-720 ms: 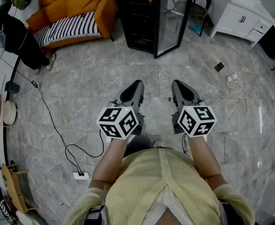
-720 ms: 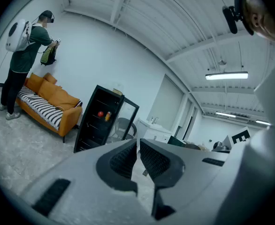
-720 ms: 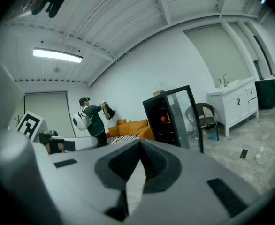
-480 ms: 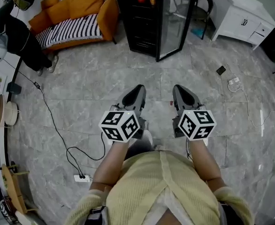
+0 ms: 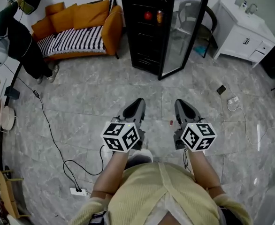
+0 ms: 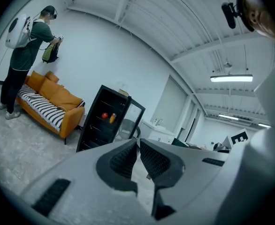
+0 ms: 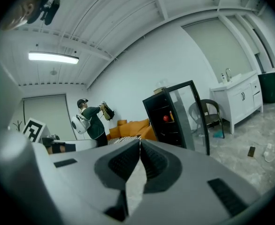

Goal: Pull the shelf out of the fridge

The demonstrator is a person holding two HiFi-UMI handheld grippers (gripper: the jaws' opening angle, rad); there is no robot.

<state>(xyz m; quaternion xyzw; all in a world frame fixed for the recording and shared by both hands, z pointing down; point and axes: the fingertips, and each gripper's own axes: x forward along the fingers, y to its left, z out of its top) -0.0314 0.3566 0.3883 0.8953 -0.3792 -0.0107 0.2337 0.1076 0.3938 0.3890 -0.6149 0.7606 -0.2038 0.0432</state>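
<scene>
The black fridge [image 5: 144,36] stands far ahead on the floor, its glass door [image 5: 183,34] swung open to the right. Inside, thin shelves [image 5: 149,23] cross it; the top one carries a red round item [image 5: 148,16] and a can [image 5: 159,17]. My left gripper [image 5: 139,102] and right gripper [image 5: 179,103] hover side by side over the floor, well short of the fridge. Both are shut with nothing between their jaws. The left gripper view shows the fridge [image 6: 102,121] beyond the left gripper [image 6: 138,142]; the right gripper view shows the fridge [image 7: 168,121] beyond the right gripper [image 7: 140,143].
An orange sofa [image 5: 76,22] stands left of the fridge, with a person [image 5: 11,32] beside it. A chair [image 5: 201,22] and a white sink cabinet [image 5: 243,32] are at the right. A cable with a power strip [image 5: 76,190] and small items [image 5: 220,89] lie on the grey tiles.
The head view has lifted, so the whole fridge and its top now show. Both grippers sit slightly lower in the picture, still shut and side by side.
</scene>
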